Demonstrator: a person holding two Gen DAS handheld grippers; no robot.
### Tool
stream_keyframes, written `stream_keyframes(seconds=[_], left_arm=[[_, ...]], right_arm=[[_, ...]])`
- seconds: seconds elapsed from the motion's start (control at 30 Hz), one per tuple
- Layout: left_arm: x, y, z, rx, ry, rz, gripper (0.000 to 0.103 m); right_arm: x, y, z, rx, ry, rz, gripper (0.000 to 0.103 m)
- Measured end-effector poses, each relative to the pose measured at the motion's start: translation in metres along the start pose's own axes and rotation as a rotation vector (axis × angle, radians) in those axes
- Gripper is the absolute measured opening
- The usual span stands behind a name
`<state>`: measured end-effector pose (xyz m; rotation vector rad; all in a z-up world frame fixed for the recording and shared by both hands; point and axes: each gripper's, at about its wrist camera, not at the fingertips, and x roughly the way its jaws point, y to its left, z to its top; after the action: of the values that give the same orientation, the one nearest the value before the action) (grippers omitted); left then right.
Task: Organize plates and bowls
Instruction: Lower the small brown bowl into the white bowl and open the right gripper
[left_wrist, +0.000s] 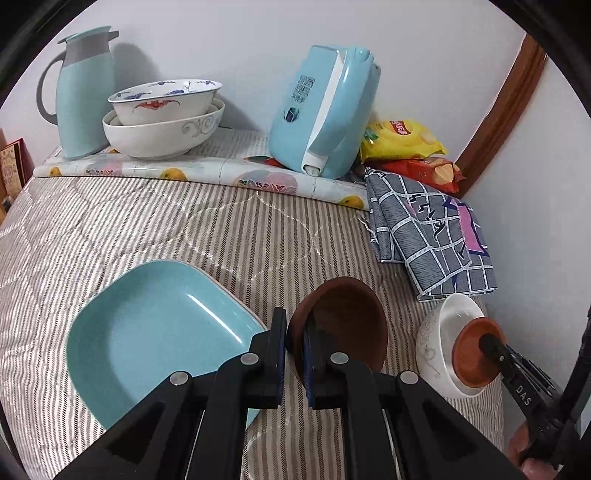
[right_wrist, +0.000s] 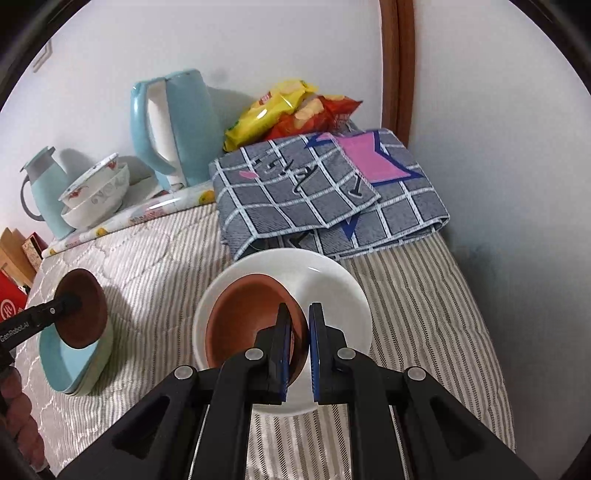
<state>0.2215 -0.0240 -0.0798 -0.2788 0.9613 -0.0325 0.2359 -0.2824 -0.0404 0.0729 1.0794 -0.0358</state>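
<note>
Both hand-held grippers (left_wrist: 294, 354) (right_wrist: 300, 350) clamping brown bowls (left_wrist: 351, 325) (right_wrist: 243, 325)

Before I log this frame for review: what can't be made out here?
- Brown bowl, left wrist view: near rim hidden behind the left gripper fingers.
- Orange-brown bowl, right wrist view: whether it touches the white bowl is unclear.
- Blue plate: near edge hidden by the gripper body.

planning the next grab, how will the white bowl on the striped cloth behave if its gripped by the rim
The white bowl looks like glazed ceramic, so probably stiff, fairly heavy for its size, and breakable. Its glossy rim may be slippery between narrow pads. It sits on a soft quilted cover, so a sideways push would more likely tip it than slide it.
</note>
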Motion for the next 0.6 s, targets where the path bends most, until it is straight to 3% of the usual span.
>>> stream_keyframes(seconds=[0.6], left_arm=[[0.022,-0.011,0.004,0.015,0.031,-0.032,0.008]], right_arm=[[0.041,-0.005,0.003,0.022,0.068,-0.009,0.009]])
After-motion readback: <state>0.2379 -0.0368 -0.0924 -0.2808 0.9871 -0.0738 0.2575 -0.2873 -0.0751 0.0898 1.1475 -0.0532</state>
